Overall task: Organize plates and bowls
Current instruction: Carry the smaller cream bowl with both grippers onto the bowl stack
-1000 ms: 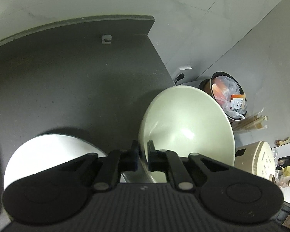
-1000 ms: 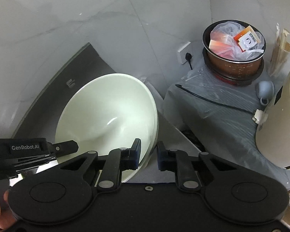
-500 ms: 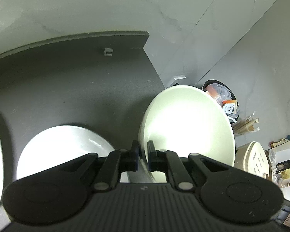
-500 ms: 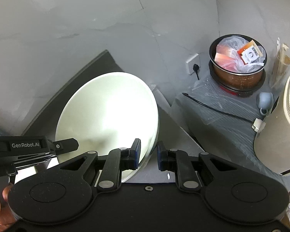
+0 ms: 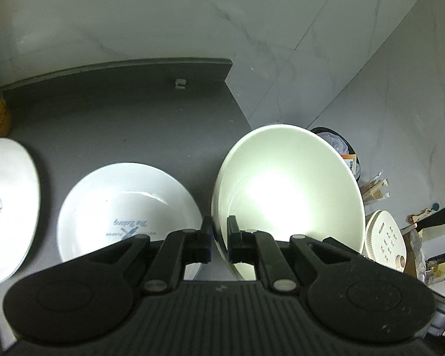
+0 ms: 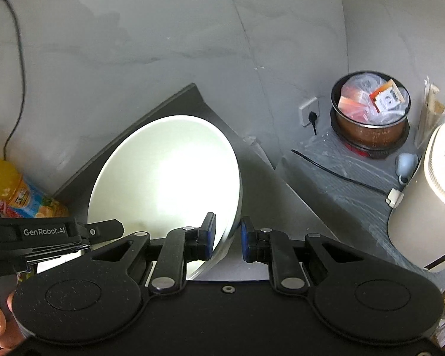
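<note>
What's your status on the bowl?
Left hand-held gripper shut on pale green bowl rim. Right hand-held gripper open, straddling opposite rim. White plate below.

Both wrist cams are looking down along their fingers, close on the pale green bowl [image 5: 287, 190] [image 6: 166, 178]: left cam is facing its left rim, right cam probably its right. Both are sharing the bowl.

Tilted pale-green bowl [image 5: 287, 195]; white plates [image 5: 127, 207] flat
</note>
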`<state>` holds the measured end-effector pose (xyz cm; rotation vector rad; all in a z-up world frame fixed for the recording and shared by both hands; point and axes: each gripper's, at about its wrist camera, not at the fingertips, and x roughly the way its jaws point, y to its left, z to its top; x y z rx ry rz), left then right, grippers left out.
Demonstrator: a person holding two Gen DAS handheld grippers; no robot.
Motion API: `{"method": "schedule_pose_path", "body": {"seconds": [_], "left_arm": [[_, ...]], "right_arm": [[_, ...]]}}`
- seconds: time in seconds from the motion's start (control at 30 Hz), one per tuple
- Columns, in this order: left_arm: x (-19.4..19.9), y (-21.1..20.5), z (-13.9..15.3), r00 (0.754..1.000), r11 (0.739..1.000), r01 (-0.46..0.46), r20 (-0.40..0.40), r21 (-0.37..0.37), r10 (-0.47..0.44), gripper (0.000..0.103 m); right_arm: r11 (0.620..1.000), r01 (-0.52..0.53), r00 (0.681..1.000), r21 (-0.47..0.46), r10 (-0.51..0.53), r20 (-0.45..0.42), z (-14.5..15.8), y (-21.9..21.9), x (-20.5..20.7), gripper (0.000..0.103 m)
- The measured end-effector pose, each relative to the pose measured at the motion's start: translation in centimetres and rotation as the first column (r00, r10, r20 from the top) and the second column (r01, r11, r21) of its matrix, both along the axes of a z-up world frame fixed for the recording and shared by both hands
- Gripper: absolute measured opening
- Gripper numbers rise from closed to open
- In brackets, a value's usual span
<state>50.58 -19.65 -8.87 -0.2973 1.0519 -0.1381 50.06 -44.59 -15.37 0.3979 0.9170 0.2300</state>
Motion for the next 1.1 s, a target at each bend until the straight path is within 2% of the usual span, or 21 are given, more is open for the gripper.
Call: {"method": "schedule_pose_path", "body": {"seconds": [0.27, 0.7, 1.1], "left_arm": [[-3.0, 1.3, 1.6, 0.999, 0.999, -0.033, 0.030, -0.007, 0.033, 0.008], [-7.7, 3.4, 2.7, 0.992, 0.994, -0.106, 0.059, -0.025, 0.107, 0.008], [-13.5, 5.7, 3.4, 0.985, 0.985, -0.164, 0.048, -0.046, 0.166, 0.008]], "right_arm": [[0.999, -0.034, 0.999, 0.027, 0.033, 0.031, 1.1, 0.2, -2.4, 0.018], [0.995, -0.092, 0.994, 0.040, 0.089, 0.062, 2.6, 1.2, -6.2, 0.018], [0.988, -0.141, 0.989, 0.058, 0.138, 0.055, 3.4, 2.2, -10.1, 0.018]]}}
